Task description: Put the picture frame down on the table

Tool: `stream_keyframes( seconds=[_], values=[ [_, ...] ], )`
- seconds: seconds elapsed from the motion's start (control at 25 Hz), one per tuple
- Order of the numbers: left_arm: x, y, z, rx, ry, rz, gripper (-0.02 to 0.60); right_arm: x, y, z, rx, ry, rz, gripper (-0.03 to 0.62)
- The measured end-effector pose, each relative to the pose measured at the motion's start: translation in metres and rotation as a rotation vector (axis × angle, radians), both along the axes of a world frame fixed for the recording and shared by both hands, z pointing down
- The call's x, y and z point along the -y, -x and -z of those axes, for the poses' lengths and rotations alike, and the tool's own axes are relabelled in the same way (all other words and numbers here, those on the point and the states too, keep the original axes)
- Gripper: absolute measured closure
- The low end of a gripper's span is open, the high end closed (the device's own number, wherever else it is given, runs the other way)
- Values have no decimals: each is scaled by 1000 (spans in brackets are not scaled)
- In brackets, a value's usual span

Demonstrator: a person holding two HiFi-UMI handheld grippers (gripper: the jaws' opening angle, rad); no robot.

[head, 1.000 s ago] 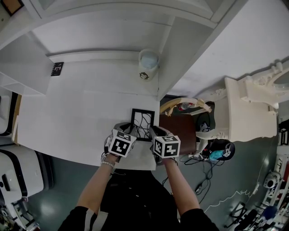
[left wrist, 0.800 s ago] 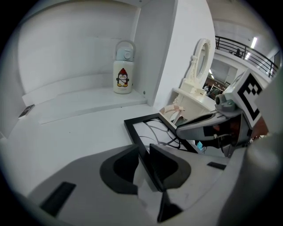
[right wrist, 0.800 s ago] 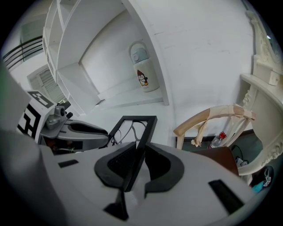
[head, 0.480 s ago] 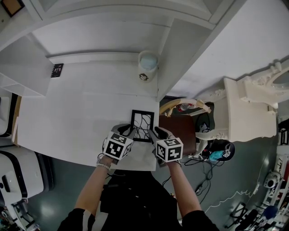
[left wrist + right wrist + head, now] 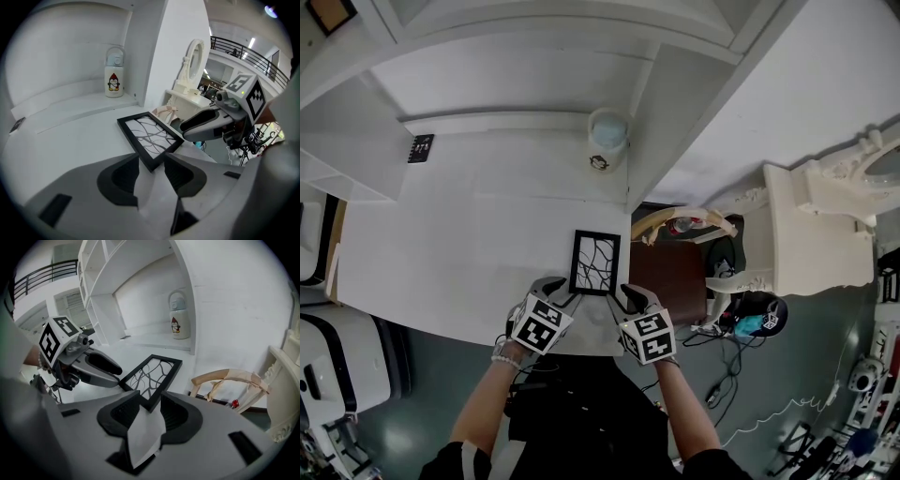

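The black picture frame with a pattern of curved lines lies flat on the white table near its front right corner. My left gripper and right gripper sit at the frame's two near corners. Both have just been opening their jaws. In the left gripper view the frame's near corner reaches between my left gripper's spread jaws, and the pads do not press on it. The right gripper view shows the same: the frame's corner lies loose between my right gripper's jaws.
A white bottle with a penguin print stands at the back of the table against the shelf wall. A small black card lies at the back left. A wooden chair with a brown seat stands just right of the table.
Both grippers have drawn back toward the table's front edge and their jaws have spread. The frame stays flat on the table, let go.
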State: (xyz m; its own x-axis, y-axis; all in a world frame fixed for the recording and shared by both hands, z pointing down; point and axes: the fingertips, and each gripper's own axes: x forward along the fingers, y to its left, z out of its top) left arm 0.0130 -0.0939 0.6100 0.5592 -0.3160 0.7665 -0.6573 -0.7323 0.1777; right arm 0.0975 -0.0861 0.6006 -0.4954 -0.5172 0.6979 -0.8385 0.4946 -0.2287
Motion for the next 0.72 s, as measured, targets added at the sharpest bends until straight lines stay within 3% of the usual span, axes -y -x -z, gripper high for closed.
stream_keyframes(
  seconds=[0.64, 0.72],
  values=[
    [-8, 7, -23, 71, 50, 45, 449, -11, 4, -19, -48, 35, 6, 477],
    [-6, 7, -22, 68, 48, 60, 484, -9, 1, -19, -52, 35, -13, 539]
  ],
)
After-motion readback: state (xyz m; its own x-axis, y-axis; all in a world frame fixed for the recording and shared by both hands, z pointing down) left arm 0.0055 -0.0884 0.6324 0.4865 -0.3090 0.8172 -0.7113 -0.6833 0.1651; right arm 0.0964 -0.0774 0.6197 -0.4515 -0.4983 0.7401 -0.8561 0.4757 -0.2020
